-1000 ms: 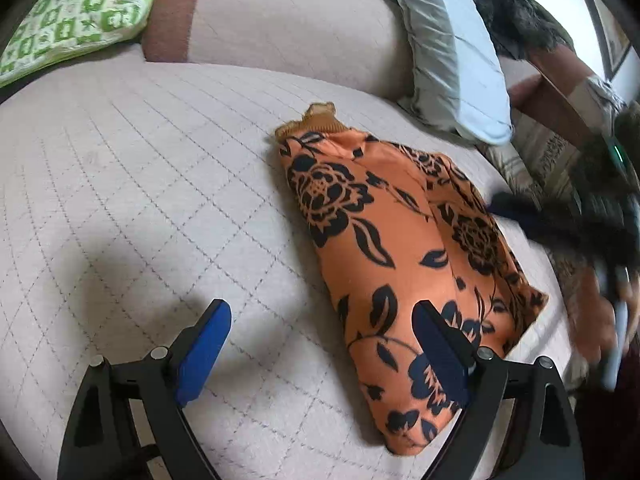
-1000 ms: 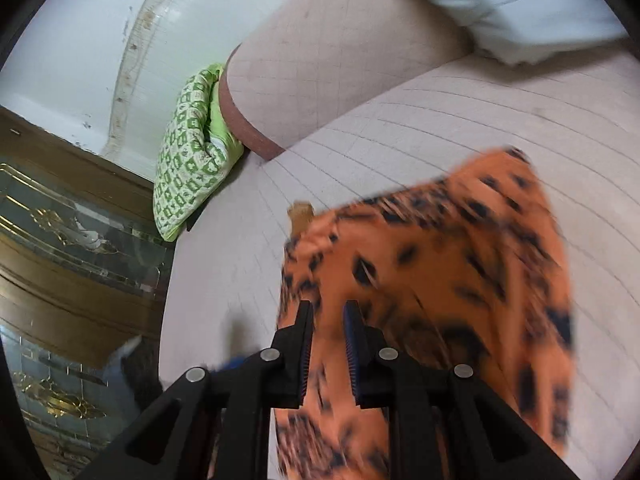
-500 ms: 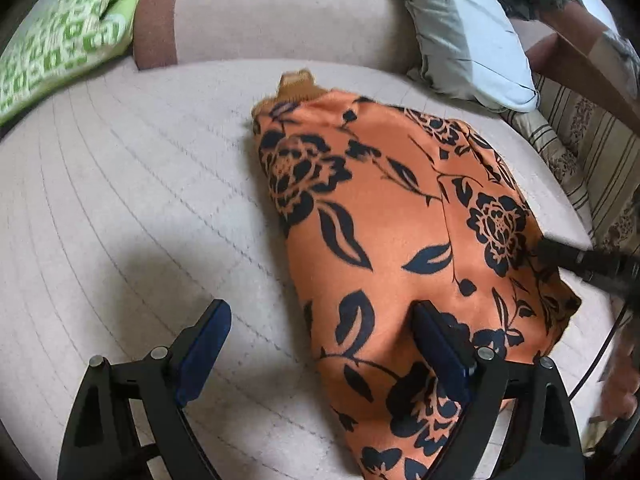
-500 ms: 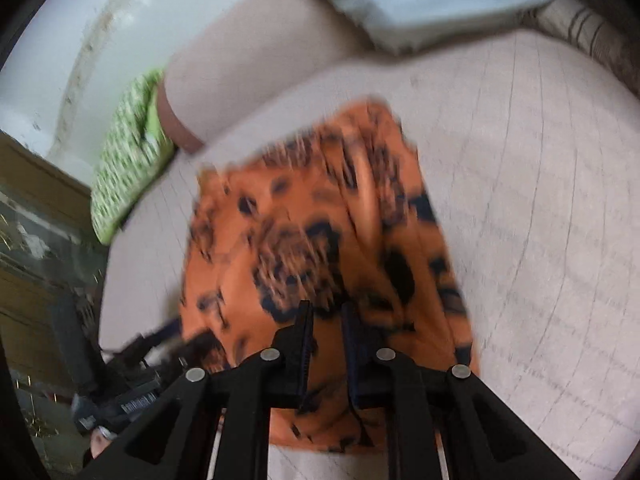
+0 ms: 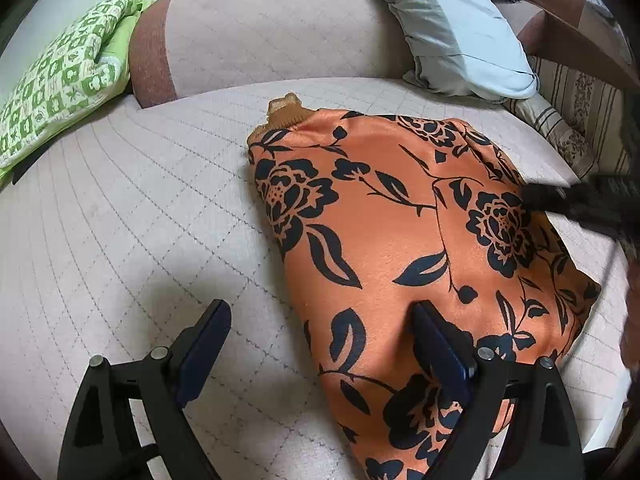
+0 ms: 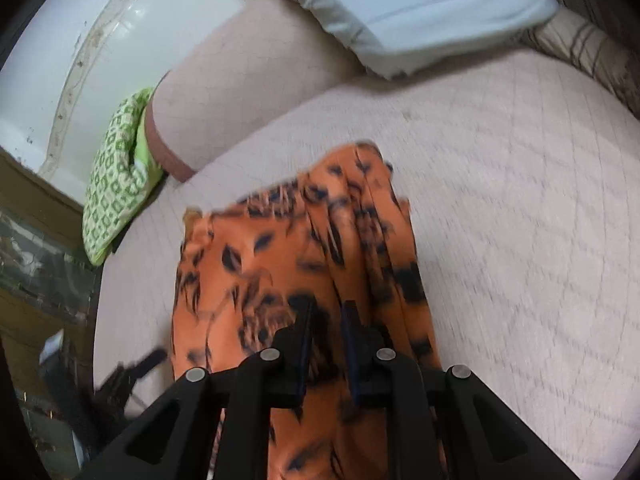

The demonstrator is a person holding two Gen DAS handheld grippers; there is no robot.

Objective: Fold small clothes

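Note:
An orange garment with a black flower print point(image 5: 400, 240) lies folded lengthwise on the quilted beige sofa seat point(image 5: 120, 220). My left gripper point(image 5: 320, 320) is open just above the garment's near edge, its right finger over the cloth, and it holds nothing. My right gripper point(image 6: 327, 312) hovers over the same garment point(image 6: 260, 272) with its jaws nearly together and nothing clearly between them. In the left wrist view its blurred dark tip point(image 5: 580, 200) reaches over the garment's right side.
A green patterned cushion point(image 5: 60, 92) lies at the far left. A pale blue pillow point(image 5: 452, 28) leans on the sofa back point(image 5: 260, 36). A striped cushion point(image 5: 572, 120) sits at the right. A white wall and dark wooden cabinet point(image 6: 36, 220) stand beyond the sofa.
The right gripper swung over the garment's right side, its view blurred by motion. The left gripper drew in over the garment's near edge and stayed open. The garment lies spread wider.

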